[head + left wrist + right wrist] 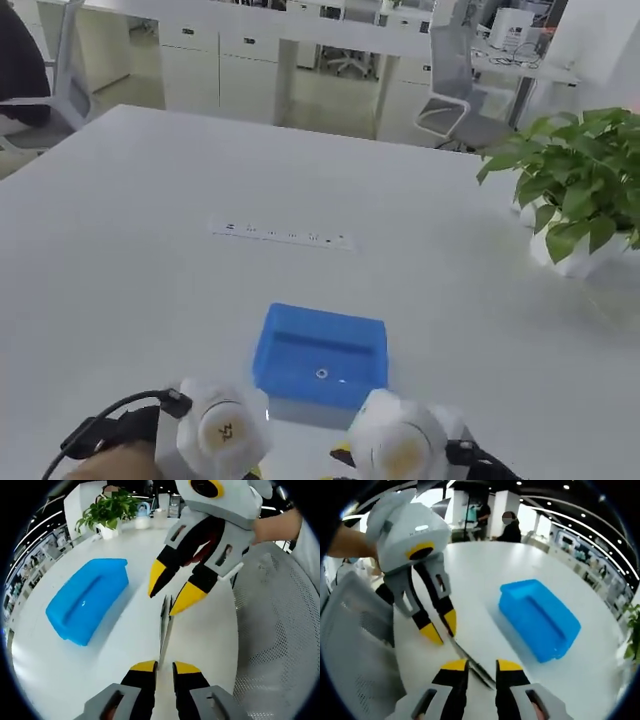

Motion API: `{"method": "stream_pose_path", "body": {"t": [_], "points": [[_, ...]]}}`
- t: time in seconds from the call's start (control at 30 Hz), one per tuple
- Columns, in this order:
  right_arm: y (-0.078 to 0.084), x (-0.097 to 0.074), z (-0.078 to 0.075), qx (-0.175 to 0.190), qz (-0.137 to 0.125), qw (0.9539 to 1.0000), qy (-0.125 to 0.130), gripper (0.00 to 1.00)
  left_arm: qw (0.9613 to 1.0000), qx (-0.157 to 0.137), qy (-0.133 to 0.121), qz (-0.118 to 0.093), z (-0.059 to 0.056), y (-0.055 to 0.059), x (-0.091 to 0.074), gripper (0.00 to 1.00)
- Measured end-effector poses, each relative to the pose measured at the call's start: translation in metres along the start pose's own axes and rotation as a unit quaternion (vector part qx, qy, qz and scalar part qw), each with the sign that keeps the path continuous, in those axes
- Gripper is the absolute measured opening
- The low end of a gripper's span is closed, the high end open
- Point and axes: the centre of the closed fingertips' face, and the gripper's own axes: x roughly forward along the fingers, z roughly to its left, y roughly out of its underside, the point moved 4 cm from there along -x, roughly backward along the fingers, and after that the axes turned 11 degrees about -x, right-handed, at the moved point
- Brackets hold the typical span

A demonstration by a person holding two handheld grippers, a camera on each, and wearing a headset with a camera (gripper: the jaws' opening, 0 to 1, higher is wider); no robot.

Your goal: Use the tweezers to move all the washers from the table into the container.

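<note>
The left claw (pixel 165 666) pinches the slim metal tweezers (pixel 164 625) while the half-spread right claw (pixel 482 665) straddles their far end, probably to regrip.

Head cam: high, looking fwd/down over table (pixel 150 250). Gripper cams: low, close to table, facing each other. All three share blue container (pixel 322 345), lower centre of head frame.

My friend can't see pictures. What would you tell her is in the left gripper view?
Thin metal tweezers run from between the jaws of the left gripper up to the right gripper, which reaches down from the top. A blue container sits to the left on the white table, with a leafy plant behind.
</note>
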Motion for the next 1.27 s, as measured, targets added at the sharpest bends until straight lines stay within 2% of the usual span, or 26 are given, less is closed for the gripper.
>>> {"method": "stream_pose_path", "body": {"t": [0.03, 0.1, 0.13, 0.17, 0.23, 0.27, 0.3, 0.33, 0.37, 0.4, 0.43, 0.47, 0.5, 0.57, 0.63, 0.73, 0.83, 0.9, 1.0, 1.27], "points": [[0.003, -0.005, -0.003, 0.008, -0.006, 0.9999, 0.012, 0.19, 0.9999, -0.01, -0.002, -0.002, -0.001, 0.001, -0.001, 0.15], [0.012, -0.02, -0.009, 0.051, -0.015, 0.9981, 0.031, 0.19, 0.9989, -0.041, -0.02, -0.007, 0.002, 0.004, -0.004, 0.24], [0.015, -0.026, -0.011, 0.07, -0.021, 0.9966, 0.039, 0.2, 0.9972, -0.067, -0.031, -0.01, 0.003, 0.007, -0.007, 0.28], [0.021, -0.035, -0.016, 0.096, -0.025, 0.9938, 0.05, 0.22, 0.9968, -0.073, -0.031, -0.011, 0.003, 0.008, -0.009, 0.31], [0.03, -0.049, -0.025, 0.132, -0.031, 0.9882, 0.072, 0.25, 0.9927, -0.106, -0.05, -0.029, 0.007, 0.01, -0.017, 0.36], [0.033, -0.054, -0.029, 0.143, -0.034, 0.9857, 0.081, 0.25, 0.9866, -0.144, -0.065, -0.042, 0.01, 0.011, -0.024, 0.41], [0.036, -0.06, -0.033, 0.156, -0.036, 0.9828, 0.092, 0.27, 0.9829, -0.166, -0.064, -0.048, 0.009, 0.012, -0.029, 0.49], [0.033, -0.069, -0.034, 0.172, -0.042, 0.9794, 0.097, 0.29, 0.9774, -0.181, -0.074, -0.08, 0.012, 0.008, -0.037, 0.53], [0.033, -0.074, -0.035, 0.185, -0.047, 0.9766, 0.1, 0.32, 0.9712, -0.194, -0.09, -0.104, 0.016, 0.005, -0.044, 0.58], [0.03, -0.08, -0.037, 0.195, -0.055, 0.9735, 0.106, 0.34, 0.9604, -0.22, -0.112, -0.13, 0.02, 0.003, -0.055, 0.64], [0.031, -0.083, -0.04, 0.203, -0.06, 0.9708, 0.113, 0.37, 0.9535, -0.235, -0.121, -0.144, 0.021, 0.002, -0.062, 0.72], [0.03, -0.087, -0.042, 0.209, -0.067, 0.9688, 0.115, 0.4, 0.9487, -0.242, -0.127, -0.159, 0.022, 0.0, -0.068, 0.8], [0.03, -0.089, -0.043, 0.212, -0.071, 0.9677, 0.116, 0.41, 0.9407, -0.252, -0.144, -0.176, 0.026, -0.001, -0.077, 0.84], [0.029, -0.091, -0.046, 0.214, -0.074, 0.9659, 0.125, 0.46, 0.9278, -0.261, -0.173, -0.203, 0.03, -0.004, -0.092, 0.9], [0.028, -0.09, -0.046, 0.215, -0.076, 0.9649, 0.131, 0.52, 0.918, -0.267, -0.191, -0.223, 0.032, -0.007, -0.102, 0.96], [0.028, -0.087, -0.045, 0.215, -0.077, 0.9641, 0.136, 0.61, 0.9139, -0.268, -0.205, -0.226, 0.032, -0.005, -0.107, 0.99], [0.025, -0.088, -0.042, 0.214, -0.081, 0.9634, 0.141, 0.63, 0.9153, -0.266, -0.21, -0.217, 0.028, -0.001, -0.104, 0.99], [0.022, -0.088, -0.039, 0.218, -0.08, 0.962, 0.144, 0.7, 0.9178, -0.261, -0.213, -0.209, 0.027, 0.002, -0.102, 0.99], [0.025, -0.088, -0.039, 0.226, -0.077, 0.9597, 0.148, 0.77, 0.9187, -0.26, -0.215, -0.206, 0.027, 0.003, -0.101, 0.99], [0.031, -0.088, -0.042, 0.238, -0.076, 0.9547, 0.161, 0.87, 0.9177, -0.255, -0.223, -0.208, 0.028, 0.001, -0.103, 0.99]]}}
